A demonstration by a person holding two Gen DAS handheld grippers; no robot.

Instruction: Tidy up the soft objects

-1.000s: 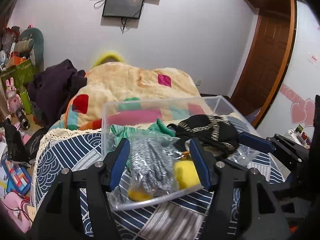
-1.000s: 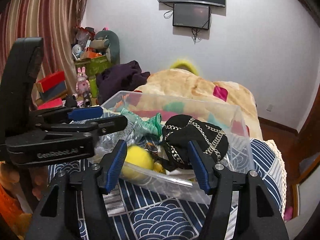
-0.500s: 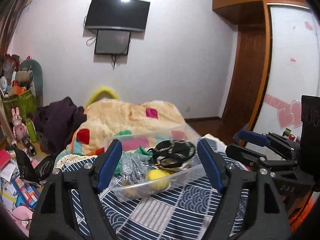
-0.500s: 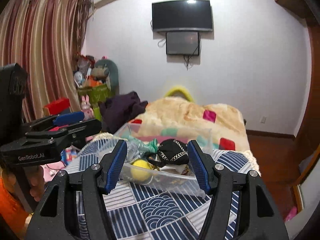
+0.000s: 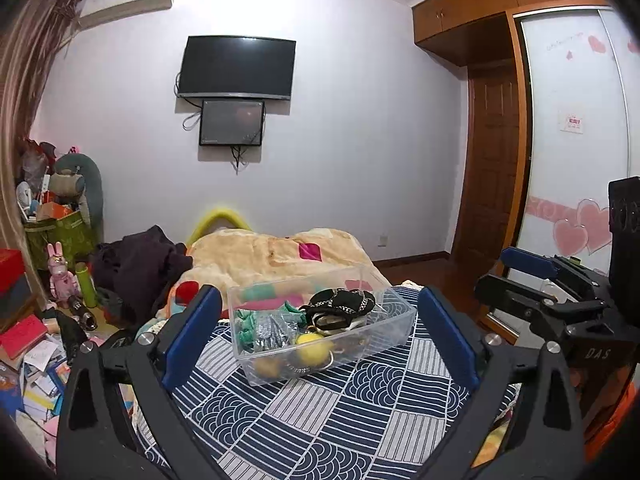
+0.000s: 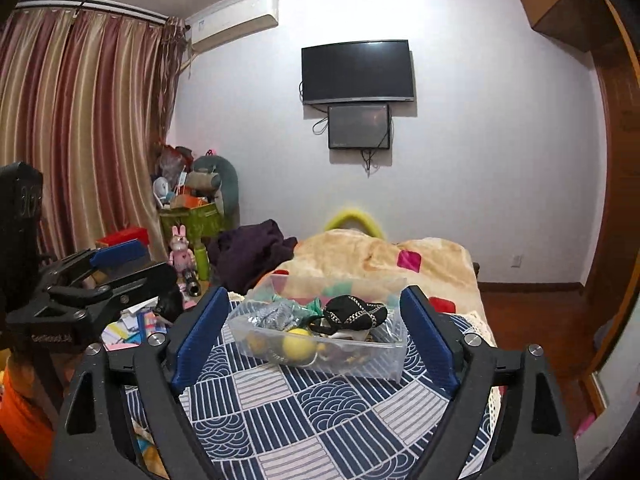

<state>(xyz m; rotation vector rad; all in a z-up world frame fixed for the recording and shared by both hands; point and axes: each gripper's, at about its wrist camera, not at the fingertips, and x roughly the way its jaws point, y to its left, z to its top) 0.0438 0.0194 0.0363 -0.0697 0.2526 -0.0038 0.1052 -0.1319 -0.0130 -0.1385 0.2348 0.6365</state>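
Clear bin on the patterned cloth at the near end of the bed. Inside: yellow ball at the front, black hat behind it, bagged item to the left. Behind the bin, the blanket; left of that, a heap of dark clothes. On the far wall, the TV, a smaller screen just below. Wardrobe to the right, clutter on the floor to the left.
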